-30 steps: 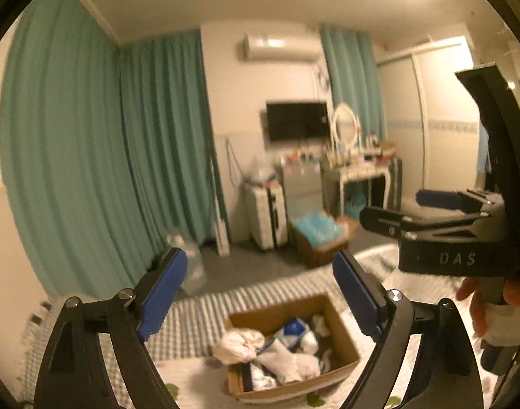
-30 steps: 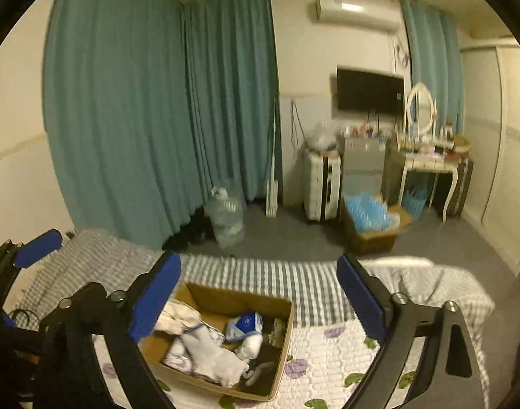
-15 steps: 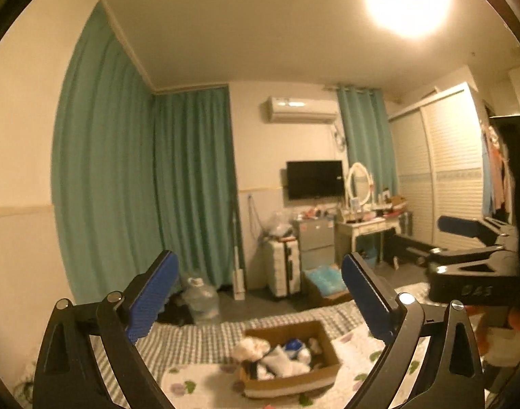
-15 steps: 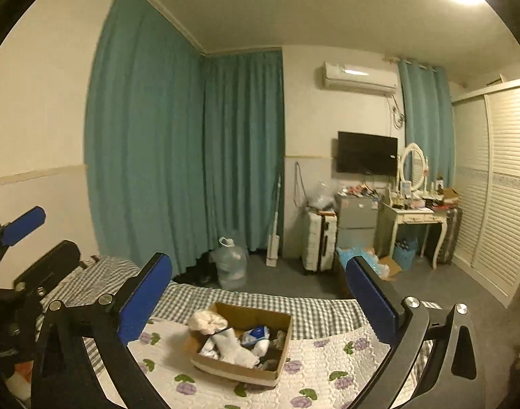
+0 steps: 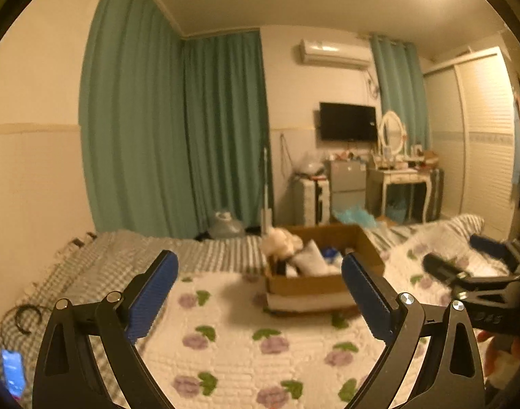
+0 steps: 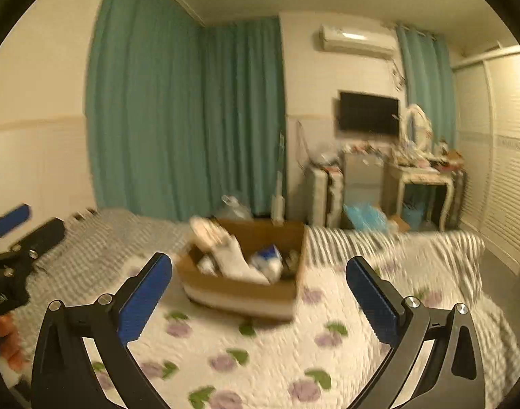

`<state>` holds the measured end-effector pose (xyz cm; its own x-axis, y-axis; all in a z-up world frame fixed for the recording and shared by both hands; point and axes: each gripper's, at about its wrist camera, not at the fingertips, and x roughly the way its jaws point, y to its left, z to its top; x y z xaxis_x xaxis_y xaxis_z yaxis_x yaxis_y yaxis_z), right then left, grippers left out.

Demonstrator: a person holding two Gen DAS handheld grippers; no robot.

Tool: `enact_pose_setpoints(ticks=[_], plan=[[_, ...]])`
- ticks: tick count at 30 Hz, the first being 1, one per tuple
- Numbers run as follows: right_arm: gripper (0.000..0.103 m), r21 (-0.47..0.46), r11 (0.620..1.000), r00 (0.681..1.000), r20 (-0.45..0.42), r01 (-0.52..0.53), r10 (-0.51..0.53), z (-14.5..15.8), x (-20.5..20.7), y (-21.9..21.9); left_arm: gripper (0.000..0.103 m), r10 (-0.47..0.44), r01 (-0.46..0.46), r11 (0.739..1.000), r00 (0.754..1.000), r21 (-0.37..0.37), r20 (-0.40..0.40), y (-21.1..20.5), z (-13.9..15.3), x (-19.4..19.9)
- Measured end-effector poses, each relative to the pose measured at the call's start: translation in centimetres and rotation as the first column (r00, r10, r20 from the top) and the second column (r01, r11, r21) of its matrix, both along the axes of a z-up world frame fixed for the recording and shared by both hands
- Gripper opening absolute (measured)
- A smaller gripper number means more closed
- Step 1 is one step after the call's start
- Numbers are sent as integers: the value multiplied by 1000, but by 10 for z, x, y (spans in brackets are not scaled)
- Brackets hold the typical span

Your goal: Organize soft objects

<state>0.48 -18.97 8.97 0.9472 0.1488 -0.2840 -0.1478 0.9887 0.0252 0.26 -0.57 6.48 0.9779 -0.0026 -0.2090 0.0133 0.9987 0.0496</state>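
A cardboard box [image 5: 307,283] sits on the bed's white flowered quilt [image 5: 246,341], filled with white and blue soft items such as socks [image 5: 311,255]. It also shows in the right wrist view [image 6: 239,289], with white socks [image 6: 232,255] piled inside. My left gripper [image 5: 260,283] is open and empty, held above the quilt short of the box. My right gripper [image 6: 260,289] is open and empty, also short of the box. Each gripper shows in the other's view, the right one [image 5: 464,266] at the right edge and the left one [image 6: 21,231] at the left edge.
Teal curtains [image 5: 178,136] hang behind the bed. A striped blanket [image 5: 208,248] covers the far end of the bed. A water jug [image 5: 225,226], a suitcase [image 5: 311,201], a dressing table [image 5: 406,184] and a wall television [image 5: 348,121] stand beyond. A phone [image 5: 13,371] lies at the left.
Both cameras tilted up toward the ceiling and then back down. The box now appears larger and nearer. Both grippers stayed open.
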Motion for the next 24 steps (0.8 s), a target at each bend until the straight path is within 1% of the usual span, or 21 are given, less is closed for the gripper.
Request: enact_pose_setpoints(ticks=[3, 4, 6, 8, 11, 18, 24], plan=[[103, 29, 1000, 996, -85, 5, -2, -34, 13, -5, 99, 4, -4, 1000, 1000, 21, -20, -5, -17, 1], [103, 43, 999, 994, -111, 7, -2, -42, 17, -7, 99, 6, -5, 1000, 1000, 22, -27, -6, -20, 2], [103, 43, 999, 992, -127, 11, -5, -48, 19, -10, 99, 1, 0, 1000, 999, 16, -50, -6, -24, 4], [103, 30, 1000, 992, -124, 4, 0, -48, 20, -11, 99, 0, 1, 1000, 998, 21, -64, -7, -27, 3], [103, 42, 999, 993, -116, -2, 7, -46, 20, -12, 99, -1, 4, 999, 997, 32, -71, -7, -32, 4], [103, 43, 999, 994, -111, 0, 5, -46, 17, -12, 99, -12, 15, 1000, 995, 20, -101, -5, -37, 6], [103, 45, 999, 996, -89, -15, 19, -42, 13, -10, 99, -29, 30, 999, 994, 14, -106, -8, -35, 5]])
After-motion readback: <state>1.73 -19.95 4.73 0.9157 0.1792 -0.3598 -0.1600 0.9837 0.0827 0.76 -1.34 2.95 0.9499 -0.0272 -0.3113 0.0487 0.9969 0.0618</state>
